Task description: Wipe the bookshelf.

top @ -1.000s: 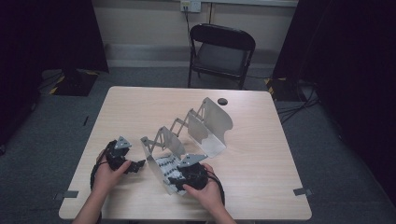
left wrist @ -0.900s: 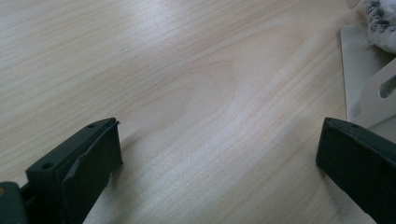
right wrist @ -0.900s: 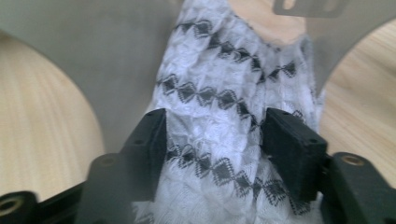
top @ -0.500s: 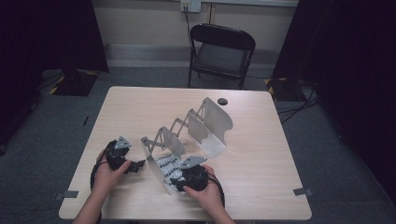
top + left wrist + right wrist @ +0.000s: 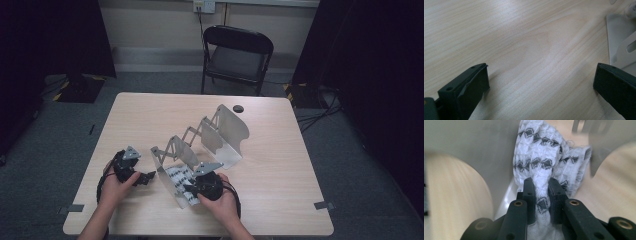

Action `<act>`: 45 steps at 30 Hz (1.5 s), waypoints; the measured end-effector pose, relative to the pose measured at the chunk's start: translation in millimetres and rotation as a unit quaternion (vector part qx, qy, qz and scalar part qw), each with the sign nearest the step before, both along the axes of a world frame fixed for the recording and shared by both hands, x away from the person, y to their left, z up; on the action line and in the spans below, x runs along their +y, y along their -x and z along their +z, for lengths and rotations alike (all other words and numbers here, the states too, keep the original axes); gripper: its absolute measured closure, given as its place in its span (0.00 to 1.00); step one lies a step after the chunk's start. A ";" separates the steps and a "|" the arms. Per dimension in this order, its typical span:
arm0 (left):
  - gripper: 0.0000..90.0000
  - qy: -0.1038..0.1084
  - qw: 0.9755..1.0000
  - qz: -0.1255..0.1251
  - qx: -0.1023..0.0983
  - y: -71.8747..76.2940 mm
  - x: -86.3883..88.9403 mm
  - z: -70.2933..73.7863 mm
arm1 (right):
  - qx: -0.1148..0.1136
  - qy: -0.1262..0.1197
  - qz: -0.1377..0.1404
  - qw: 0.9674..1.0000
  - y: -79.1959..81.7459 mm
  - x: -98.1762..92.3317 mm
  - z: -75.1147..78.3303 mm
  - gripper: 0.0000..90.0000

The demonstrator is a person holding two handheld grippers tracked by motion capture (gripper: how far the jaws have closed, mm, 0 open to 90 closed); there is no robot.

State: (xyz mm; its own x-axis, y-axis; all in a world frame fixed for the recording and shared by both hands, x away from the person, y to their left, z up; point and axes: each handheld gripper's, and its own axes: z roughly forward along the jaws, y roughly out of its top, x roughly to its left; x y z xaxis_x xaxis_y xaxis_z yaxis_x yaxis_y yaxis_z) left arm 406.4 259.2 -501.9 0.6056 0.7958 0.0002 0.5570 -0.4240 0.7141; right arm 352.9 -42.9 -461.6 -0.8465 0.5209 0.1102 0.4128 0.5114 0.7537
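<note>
Right gripper (image 5: 541, 185) fingers (image 5: 530, 192) have just closed and are pinching the white patterned cloth (image 5: 541, 157) sitting inside the metal rack (image 5: 200, 145) on the table (image 5: 280, 170). Left gripper (image 5: 541, 82) fingers are spread wide over bare wood beside the rack.

free: bare table (image 5: 280, 190) lying open right of rack | blocked: metal rack (image 5: 200, 145) standing mid-table, dividers seemingly crowding the cloth (image 5: 541, 165)

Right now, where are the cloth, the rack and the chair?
cloth (image 5: 539, 162): right gripper view, patterned fold above the jaws.
rack (image 5: 232, 125): high view, far end plate.
chair (image 5: 235, 62): high view, seat.
</note>
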 end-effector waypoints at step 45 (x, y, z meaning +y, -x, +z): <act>0.00 0.000 1.000 0.000 0.000 0.0 0.0 0.0 | 0.010 0.005 -0.042 0.999 -10.0 -13.0 -24.6 0.88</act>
State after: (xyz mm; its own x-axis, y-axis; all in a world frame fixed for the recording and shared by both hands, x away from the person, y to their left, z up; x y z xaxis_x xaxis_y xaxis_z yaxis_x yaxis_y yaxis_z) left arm 406.4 259.1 -501.8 0.6056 0.7958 0.0008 0.5569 -0.4245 0.7140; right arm 362.9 -55.9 -486.2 -0.7979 0.5906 0.1209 0.4690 0.4820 0.7401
